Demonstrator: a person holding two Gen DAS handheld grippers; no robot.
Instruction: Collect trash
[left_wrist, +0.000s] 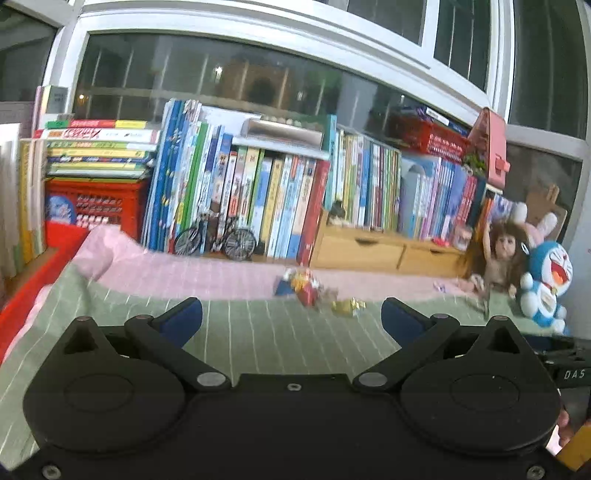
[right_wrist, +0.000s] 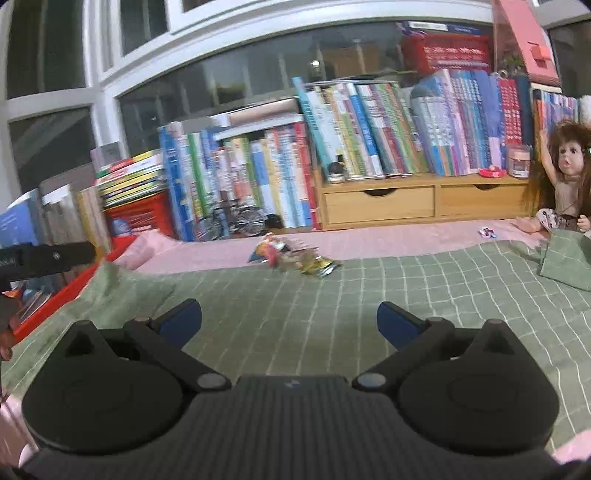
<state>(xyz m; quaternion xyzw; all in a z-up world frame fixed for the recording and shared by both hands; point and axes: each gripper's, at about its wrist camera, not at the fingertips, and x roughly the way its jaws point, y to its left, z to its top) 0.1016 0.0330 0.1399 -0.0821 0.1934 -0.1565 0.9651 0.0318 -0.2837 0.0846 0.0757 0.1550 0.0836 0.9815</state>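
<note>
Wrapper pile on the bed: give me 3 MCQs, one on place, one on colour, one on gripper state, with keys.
1. Where does the wrapper pile lie?
A. inside a wooden drawer
B. on the bedding, where the green checked blanket meets the pink sheet
C. between the right gripper's fingers

2. What colour is the crate under the stacked books?
A. red
B. white
C. black

3. What state are the two grippers in?
A. both shut on trash
B. left shut, right open
C. both open, holding nothing

Key: 1 B, the pile straddles that seam; 2 A, its lattice front is red; 3 C, the left gripper and right gripper show only blanket between spread fingers.
</note>
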